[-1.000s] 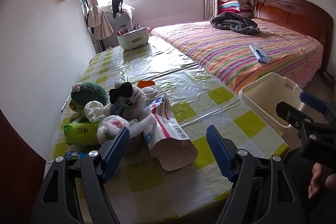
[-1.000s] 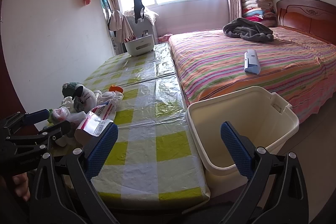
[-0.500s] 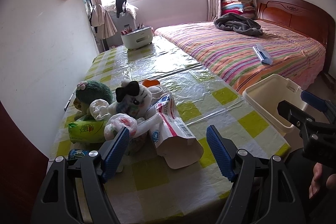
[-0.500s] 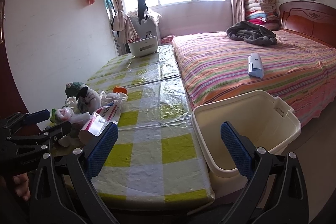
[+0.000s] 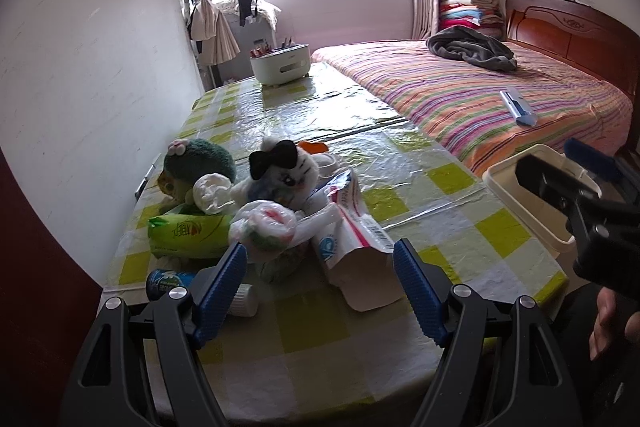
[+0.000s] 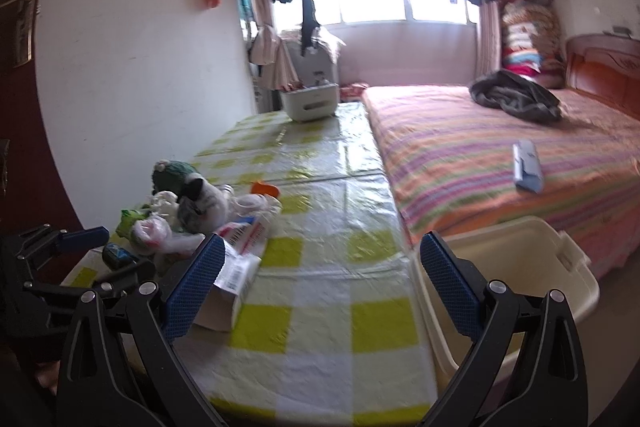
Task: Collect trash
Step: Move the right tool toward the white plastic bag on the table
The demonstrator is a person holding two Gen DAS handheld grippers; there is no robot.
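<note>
A heap of trash lies at the near left of the checked table [image 5: 440, 211]: an empty white and red carton [image 5: 356, 239], a crumpled plastic bag [image 5: 266, 229], a green wipes pack [image 5: 188, 233], a white paper wad [image 5: 210, 193] and a small blue can [image 5: 170, 281]. My left gripper [image 5: 320, 287] hovers open just short of the bag and carton, nothing between its fingers. My right gripper [image 6: 320, 283] is open over the table's near edge, with the carton [image 6: 236, 259] by its left finger. A cream bin [image 6: 516, 283] stands on the floor to the right of the table.
Two plush toys [image 5: 280, 175] sit in the heap, one green, one white. A white organiser box [image 5: 282, 63] stands at the table's far end. A striped bed [image 5: 480, 95] with a grey blanket and a blue packet runs along the right. A white wall borders the left.
The left view has barely shifted, its gripper still open before the heap. The right gripper has swung left and up, so the table now fills its view and the bin sits further right.
</note>
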